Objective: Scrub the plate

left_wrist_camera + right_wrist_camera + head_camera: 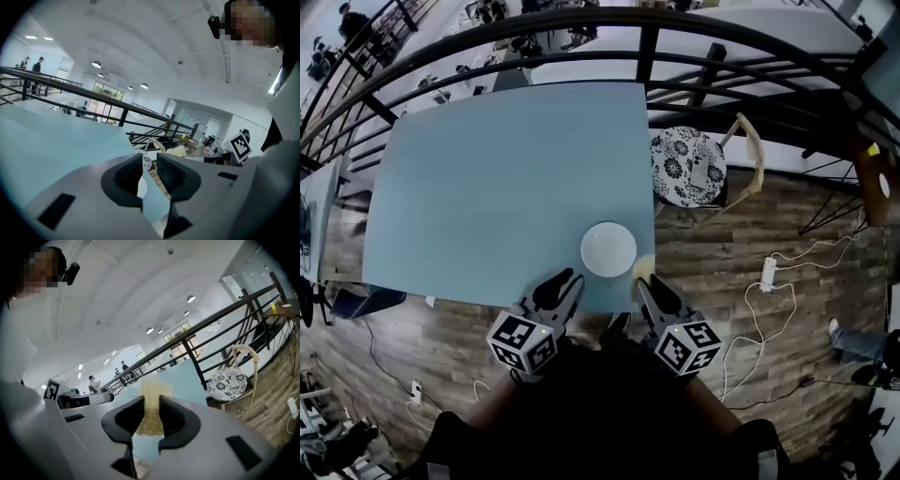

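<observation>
From the head view, one pale blue desk (487,187) stands on a wooden floor before a black railing, with one floral-cushioned chair (687,167) to its right. One white plate (608,249) sits near the desk's near right corner. Two tongs reach to the near edge: the left tongs (566,279) just left of the plate, the right tongs (643,279) just right of it.

In the left gripper view, the left tongs (150,164) stand narrowly apart with nothing between them.

In the right gripper view, the right tongs (151,404) pinch one yellow sponge (151,420).
</observation>
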Motion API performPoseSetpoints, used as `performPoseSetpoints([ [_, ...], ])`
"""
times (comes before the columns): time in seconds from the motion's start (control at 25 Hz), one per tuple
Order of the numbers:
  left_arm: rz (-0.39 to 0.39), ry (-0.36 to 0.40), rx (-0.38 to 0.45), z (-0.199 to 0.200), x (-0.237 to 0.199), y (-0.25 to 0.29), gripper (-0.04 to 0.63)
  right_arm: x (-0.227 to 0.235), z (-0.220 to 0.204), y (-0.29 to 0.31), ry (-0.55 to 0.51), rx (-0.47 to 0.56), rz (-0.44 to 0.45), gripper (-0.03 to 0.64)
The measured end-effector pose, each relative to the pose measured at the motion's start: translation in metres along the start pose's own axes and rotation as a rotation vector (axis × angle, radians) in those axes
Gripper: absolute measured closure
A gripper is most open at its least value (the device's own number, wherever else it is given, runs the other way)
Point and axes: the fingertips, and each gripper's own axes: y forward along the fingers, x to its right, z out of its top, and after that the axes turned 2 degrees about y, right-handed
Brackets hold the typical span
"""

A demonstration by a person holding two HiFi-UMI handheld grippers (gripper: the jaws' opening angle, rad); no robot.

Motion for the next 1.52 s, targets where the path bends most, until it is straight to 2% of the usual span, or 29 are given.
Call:
performPoseSetpoints([
  [0.16,0.057,0.002,-0.014,0.000,-0.017,0.018,0.492,0.023,-0.002,0.021,-0.017,-0.055,0.007,0.512],
  [0.36,0.064,-0.020,-0.097,-0.023,-0.047,0.042,0.492,0.038,-0.016,0.054,-0.022,-0.115,-0.006,0.512],
  [0.72,0.032,-0.213,-0.247,-0.091,-0.105,0.081,0.492,0.053,-0.059,0.112,-0.044,-0.216,-0.093,0.512],
  [0.92,0.023,-0.335,-0.318,-0.136,-0.119,0.079,0.492,0.040,-0.092,0.151,-0.075,-0.295,-0.077,0.512],
  [1.04,0.006,-0.440,-0.322,-0.146,-0.127,0.076,0.485,0.026,-0.106,0.175,-0.084,-0.336,-0.046,0.512],
  [1.16,0.013,-0.535,-0.287,-0.143,-0.142,0.075,0.485,0.013,-0.119,0.196,-0.065,-0.376,-0.012,0.512],
  [1.32,0.032,-0.553,-0.270,-0.139,-0.161,0.076,0.485,0.004,-0.129,0.215,-0.030,-0.414,0.015,0.512],
  [1.52,0.012,-0.549,-0.298,-0.138,-0.161,0.086,0.485,0.013,-0.127,0.215,0.014,-0.405,-0.005,0.512],
])
